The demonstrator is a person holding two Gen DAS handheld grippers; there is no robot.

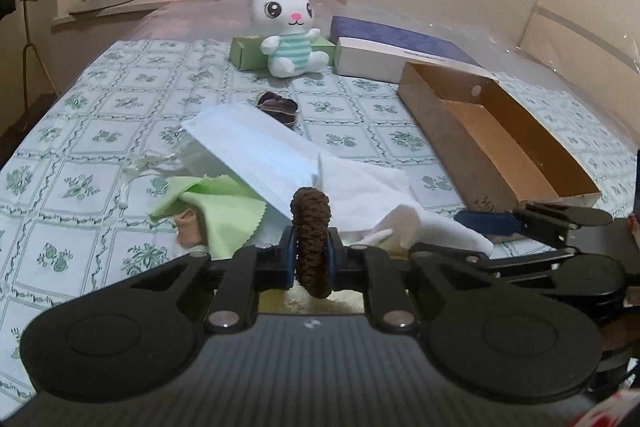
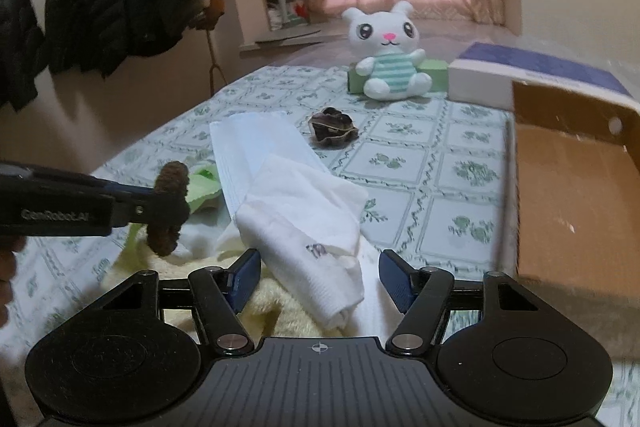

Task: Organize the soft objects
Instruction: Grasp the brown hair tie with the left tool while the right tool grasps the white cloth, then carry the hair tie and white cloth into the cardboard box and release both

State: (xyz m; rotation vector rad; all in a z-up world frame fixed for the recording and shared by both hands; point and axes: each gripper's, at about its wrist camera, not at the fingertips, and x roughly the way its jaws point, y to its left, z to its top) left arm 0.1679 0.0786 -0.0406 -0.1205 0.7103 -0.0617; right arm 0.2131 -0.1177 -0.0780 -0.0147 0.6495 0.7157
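Pinching a brown braided fabric hair ring (image 1: 311,243) edge-on, the left gripper (image 1: 311,259) holds it clear of the soft pile, beside the open brown cardboard box (image 1: 500,143).

Its jaws are pressed onto the ring's band, so the ring stands upright between the pads, probably so it can be carried to the box, which looks like the collecting place. The right gripper (image 2: 320,279) has its jaws spread with nothing between the pads, poised over a crumpled white cloth (image 2: 304,215) lying nearer than the box on the green-patterned tablecloth (image 2: 400,155). A white face mask (image 1: 248,147), a light green cloth (image 1: 216,211) and a dark scrunchie (image 2: 334,127) wait on the side of the pile away from the box; the white plush bunny (image 1: 290,31) sits beyond it.
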